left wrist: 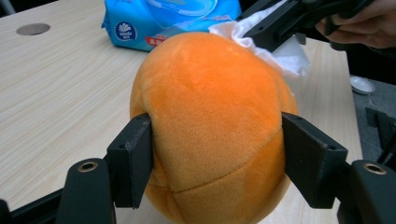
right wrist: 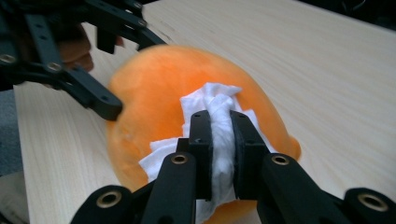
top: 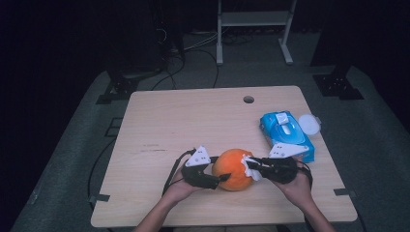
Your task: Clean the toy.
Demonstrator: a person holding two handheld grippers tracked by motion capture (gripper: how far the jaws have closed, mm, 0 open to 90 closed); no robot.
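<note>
**A:** What's nearest me on the desk (top: 159,116)?

**B:** My two hands come in from the near edge. Take the orange plush ball (top: 233,169) as the landmark: it sits on the desk close to the near edge, about midway across. My left gripper (top: 223,178) is on its left side and my right gripper (top: 248,164) on its right side.

**A:** How do the left jaws stand?

**B:** In the left gripper view they are spread wide around the orange plush ball (left wrist: 212,126), one pad pressed into each flank, so the fabric dents slightly. I'd call that grasping the ball.

**A:** And the right jaws?

**B:** Clenched on a white wipe (right wrist: 217,135). In the right gripper view the wipe is pinched into a bunched strip between the two pads, and its loose edges spread out over the ball's surface. The wipe touches the upper right side of the ball (right wrist: 159,93). The left gripper (right wrist: 112,74) shows beyond the ball there, one jaw tip against the plush.

**A:** Anything farther back?

**B:** Beyond the ball and to its right lies a blue pack of wet wipes (top: 286,135), flat on the desk near the right edge. Just beside the pack's far right corner there is a small white round lid (top: 309,124). Farther back still, behind the ball, a round cable hole (top: 248,99) is cut into the desk near its far edge. Past the desk I see dark floor, cables and the legs of a white frame (top: 253,29).
</note>
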